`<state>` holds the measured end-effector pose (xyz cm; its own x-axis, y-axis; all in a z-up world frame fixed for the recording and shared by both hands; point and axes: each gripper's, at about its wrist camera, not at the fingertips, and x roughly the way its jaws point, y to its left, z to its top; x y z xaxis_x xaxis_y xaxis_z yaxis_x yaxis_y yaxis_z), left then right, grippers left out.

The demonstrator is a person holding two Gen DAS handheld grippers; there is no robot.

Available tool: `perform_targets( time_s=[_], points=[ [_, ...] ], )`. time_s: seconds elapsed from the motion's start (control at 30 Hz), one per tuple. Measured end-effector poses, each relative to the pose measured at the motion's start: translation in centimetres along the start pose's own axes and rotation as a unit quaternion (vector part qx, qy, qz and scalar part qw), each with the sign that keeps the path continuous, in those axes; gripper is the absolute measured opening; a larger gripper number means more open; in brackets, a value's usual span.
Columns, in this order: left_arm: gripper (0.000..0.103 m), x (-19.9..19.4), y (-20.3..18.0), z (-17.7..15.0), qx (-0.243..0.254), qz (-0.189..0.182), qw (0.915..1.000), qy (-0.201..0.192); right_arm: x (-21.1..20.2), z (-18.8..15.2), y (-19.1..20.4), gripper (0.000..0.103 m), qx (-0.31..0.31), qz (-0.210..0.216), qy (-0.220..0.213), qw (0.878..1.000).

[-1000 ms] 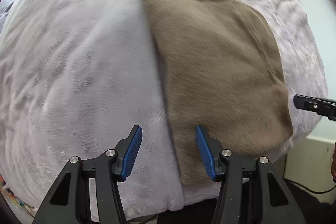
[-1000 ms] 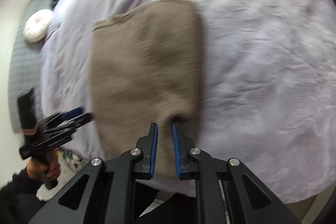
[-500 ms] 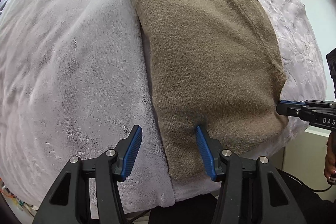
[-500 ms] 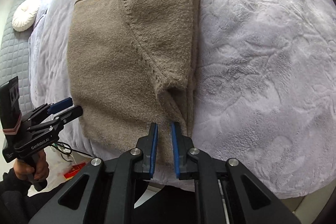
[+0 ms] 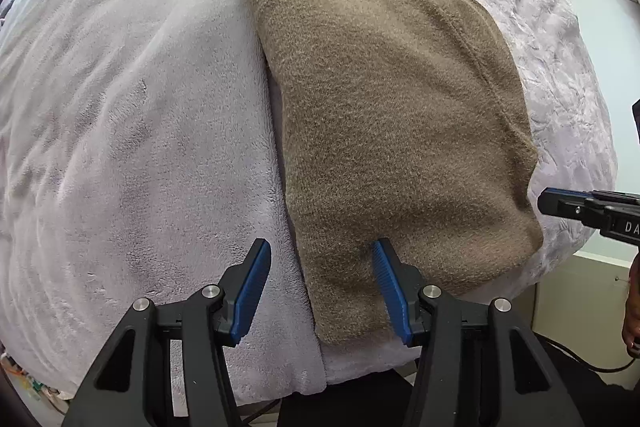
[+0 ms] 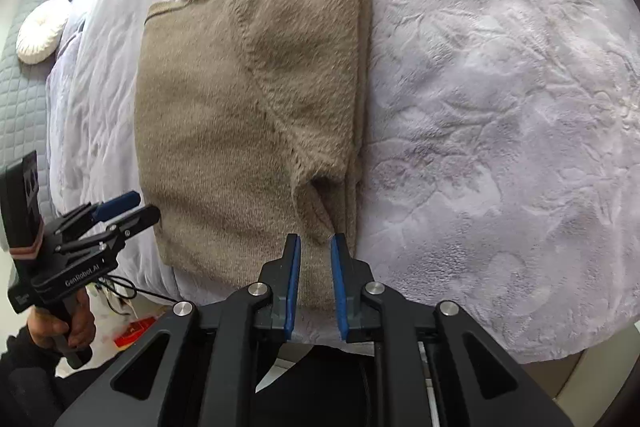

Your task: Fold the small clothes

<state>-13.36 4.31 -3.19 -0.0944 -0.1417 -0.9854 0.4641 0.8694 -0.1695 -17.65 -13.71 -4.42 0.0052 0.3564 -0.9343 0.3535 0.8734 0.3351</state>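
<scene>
Lying folded on plush blanket (image 5: 120, 131), fuzzy knit sweater (image 5: 392, 131); left gripper (image 5: 320, 291) and right gripper (image 6: 314, 283) both open.

1. Both views are bright and evenly lit by soft daylight; colours read cleanly and nothing is blown out.
2. Shadows are weak: a soft dark patch lies on the brown sweater (image 5: 392, 131) at about 6 o'clock in the left wrist view, and another falls on its upper fold in the right wrist view.
3. Both frames are sharp, with no motion blur; the knit and the embossed bedspread (image 6: 500, 115) show fine texture.
4. Fisheye distortion bulges the bed into a dome, and a black vignette rings the corners.
5. There is no glare, only small glints on the screws of the left hand-held gripper (image 5: 320, 283).
</scene>
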Motion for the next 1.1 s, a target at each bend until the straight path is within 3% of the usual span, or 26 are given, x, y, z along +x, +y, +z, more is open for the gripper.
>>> perform_targets(
  time_s=[0.2,0.27,0.3,0.33,0.5,0.63,0.7,0.73,0.77,0.9,1.1],
  points=[
    [0.058,-1.8,-0.1,0.5,-0.004,0.014,0.9998,-0.016,-0.9,0.8,0.0,0.02,0.025,-0.007,-0.008,1.0],
    [0.08,-2.5,-0.1,0.8,-0.01,0.017,0.9995,-0.026,-1.2,1.3,0.5,0.042,0.022,-0.014,-0.013,1.0],
    [0.081,-3.0,-0.1,1.0,-0.011,0.021,0.9991,-0.035,-1.3,1.4,0.7,0.065,0.019,-0.019,-0.015,1.0],
    [0.081,-3.4,-0.2,1.2,-0.011,0.021,0.9989,-0.04,-1.5,1.7,1.1,0.072,0.012,-0.024,-0.02,0.999],
    [0.081,-4.2,-0.4,2.0,-0.017,0.028,0.9988,-0.035,-2.0,2.6,3.0,0.073,-0.006,-0.026,-0.029,0.999],
    [0.081,-4.4,-0.3,2.3,-0.043,0.024,0.9983,-0.031,-2.2,3.0,4.5,0.083,-0.015,-0.042,-0.04,0.998],
    [0.09,-4.6,-0.2,2.2,-0.057,0.024,0.9973,-0.04,-2.7,3.1,4.9,0.088,-0.018,-0.048,-0.048,0.998],
    [0.103,-4.7,-0.1,2.2,-0.062,0.027,0.9969,-0.039,-2.8,3.1,5.1,0.097,-0.02,-0.052,-0.052,0.997],
    [0.103,-4.8,-0.1,2.2,-0.066,0.032,0.9965,-0.042,-3.0,3.1,5.1,0.103,-0.022,-0.055,-0.057,0.997],
    [0.103,-4.8,0.1,2.1,-0.073,0.038,0.9959,-0.038,-3.1,2.9,5.4,0.103,-0.032,-0.071,-0.059,0.995],
    [0.103,-4.9,0.1,2.0,-0.073,0.075,0.9936,-0.041,-3.0,2.8,5.2,0.103,-0.022,-0.109,-0.064,0.992]
  ],
)
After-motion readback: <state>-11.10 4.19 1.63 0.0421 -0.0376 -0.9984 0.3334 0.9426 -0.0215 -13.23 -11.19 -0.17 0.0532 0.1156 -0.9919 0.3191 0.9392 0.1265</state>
